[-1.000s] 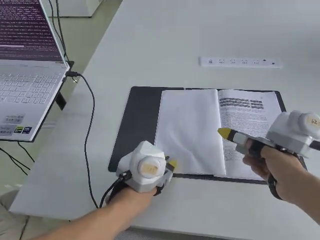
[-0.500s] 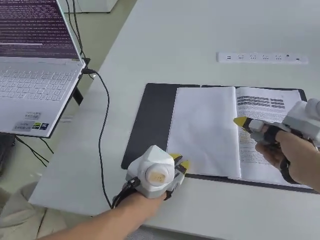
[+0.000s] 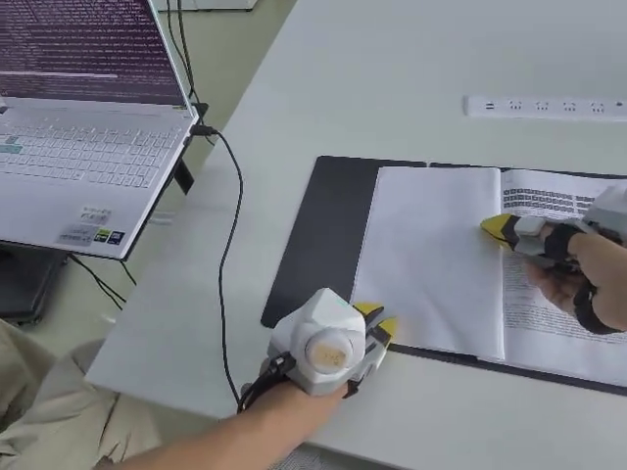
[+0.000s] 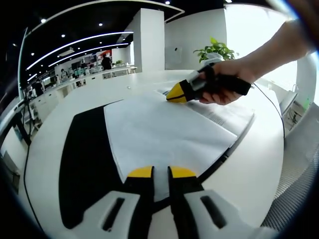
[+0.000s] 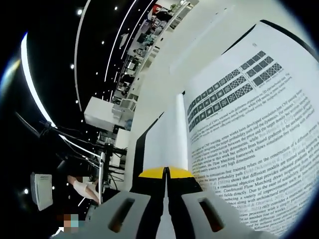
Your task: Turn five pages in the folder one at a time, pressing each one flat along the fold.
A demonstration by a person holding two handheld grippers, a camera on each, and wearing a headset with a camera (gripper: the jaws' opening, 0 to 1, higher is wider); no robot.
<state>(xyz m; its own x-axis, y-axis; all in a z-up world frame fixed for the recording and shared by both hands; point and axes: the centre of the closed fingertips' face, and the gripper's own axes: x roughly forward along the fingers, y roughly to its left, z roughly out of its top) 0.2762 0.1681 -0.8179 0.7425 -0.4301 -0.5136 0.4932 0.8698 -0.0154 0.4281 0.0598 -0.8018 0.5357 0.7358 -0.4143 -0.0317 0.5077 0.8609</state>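
Head view is showing the black folder (image 3: 323, 235) lying open on the white table (image 3: 392, 78), with a blank page (image 3: 431, 255) lying flat on the left of the fold and a printed page (image 3: 558, 313) on the right. I am holding my left gripper (image 3: 377, 321) at the near left corner of the blank page, close to the folder's front edge. My right gripper (image 3: 498, 227) is pointing its yellow tips at the fold, up towards the far end of the pages, with my right hand (image 3: 588, 279) hanging over the printed page.

Left gripper view is showing my left claw's jaws standing a narrow gap apart, with the white paper's corner showing through the gap; they are gripping nothing, and I cannot tell whether they are touching the sheet.

Right gripper view is showing my right claw's jaws pressed together, tip to tip, with nothing between them. They are sitting right over the line where the blank page meets the printed text; whether they are pressing on the paper I cannot tell.

An open laptop (image 3: 88, 166) is sitting off to the left, a dark cable (image 3: 230, 255) is running from it across the table edge, and a white power strip (image 3: 544, 106) is lying beyond the folder.
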